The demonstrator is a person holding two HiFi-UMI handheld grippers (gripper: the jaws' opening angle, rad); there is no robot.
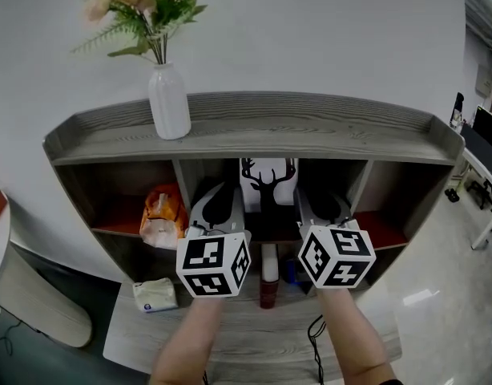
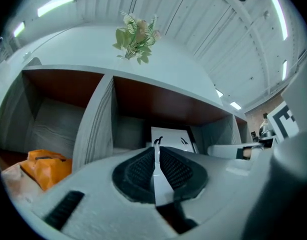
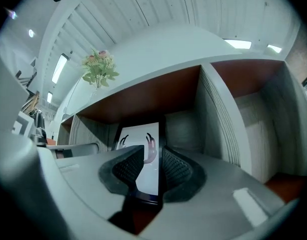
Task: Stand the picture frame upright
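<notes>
Black-bordered and white-faced, the picture frame [image 1: 268, 184] with its antlered deer print stands upright in the middle compartment of the grey wood shelf unit [image 1: 270, 127], its face towards the person. The two grippers flank it, one at each side edge.

The right gripper [image 3: 152, 150] has its jaws spread, and the frame's right edge stands in the gap. The dark border runs just beside the right-hand pad [image 3: 176, 171], while a band of the white print shows between the border and the other pad, so the pads do not pinch the frame.

The left gripper [image 2: 155, 149] has its jaws drawn in to a thin slit. The frame's left edge shows in that slit as a pale strip, and the ribbed pads [image 2: 138, 171] lie against it on both sides as far as the left gripper view shows. The rest of the frame rises just behind and to the right of those jaws.

In the head view both marker cubes sit low in front of the middle compartment, with a bare forearm behind each. A dark red cylinder [image 1: 268, 287] stands on the lower board between them. An orange packet [image 1: 162, 215] lies in the left compartment, and a tissue pack [image 1: 155, 293] lies on the lower board below it. On top of the unit, left of the middle, stands a white vase [image 1: 168, 103] of pink flowers.
</notes>
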